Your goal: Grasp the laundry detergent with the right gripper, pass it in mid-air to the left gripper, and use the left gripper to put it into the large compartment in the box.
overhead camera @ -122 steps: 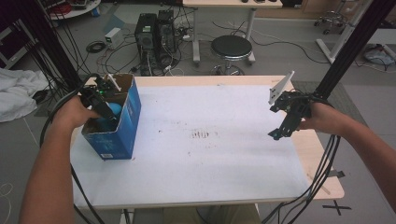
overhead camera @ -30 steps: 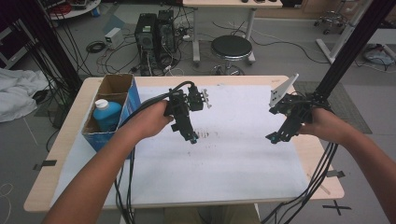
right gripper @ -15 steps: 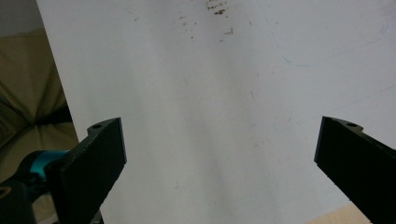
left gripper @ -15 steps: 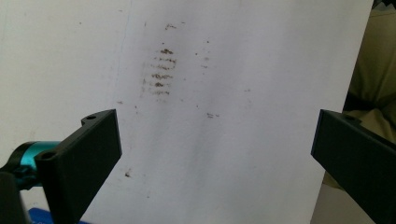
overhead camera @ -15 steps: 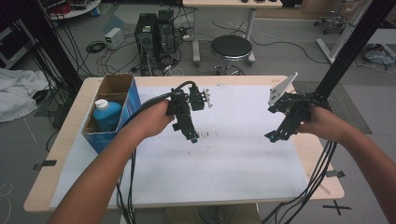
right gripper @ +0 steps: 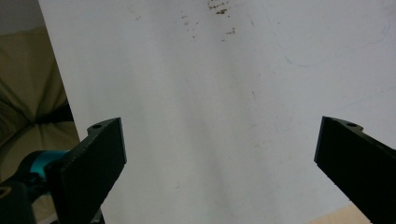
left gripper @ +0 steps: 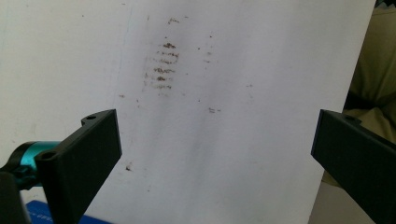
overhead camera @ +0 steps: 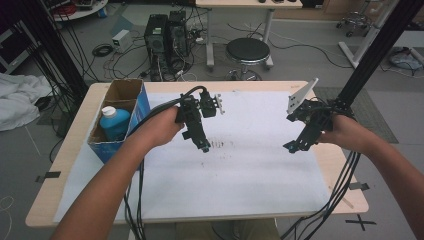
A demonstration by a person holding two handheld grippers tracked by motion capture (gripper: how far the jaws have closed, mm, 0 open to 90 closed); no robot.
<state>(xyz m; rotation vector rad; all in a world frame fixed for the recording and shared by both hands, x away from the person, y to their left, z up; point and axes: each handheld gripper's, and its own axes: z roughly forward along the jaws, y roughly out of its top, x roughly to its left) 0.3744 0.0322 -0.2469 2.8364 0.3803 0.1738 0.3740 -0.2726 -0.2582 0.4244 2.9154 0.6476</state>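
Observation:
My left gripper [overhead camera: 202,145] hangs over the middle of the white sheet [overhead camera: 250,170], just left of a patch of brown smudges [overhead camera: 220,144]. It is open; its black jaws stand wide apart over bare sheet and the smudges [left gripper: 163,65], with nothing between them. My right gripper [overhead camera: 292,146] hovers over the sheet's right side, also open, with only white sheet [right gripper: 215,116] between its jaws. A blue bottle with a white cap [overhead camera: 114,121] stands upright inside the blue cardboard box [overhead camera: 142,107] at the table's left.
The wooden table [overhead camera: 50,195] carries the white sheet and the box. Cables trail from both grippers over the near edge. Beyond the table stand a black stool [overhead camera: 247,50] and computer towers [overhead camera: 165,30]; black frame posts [overhead camera: 375,50] rise at right.
Four seconds ago the left gripper was down in the blue box; it has since moved right to the sheet's middle, leaving the bottle in the box. In the last second both grippers barely moved.

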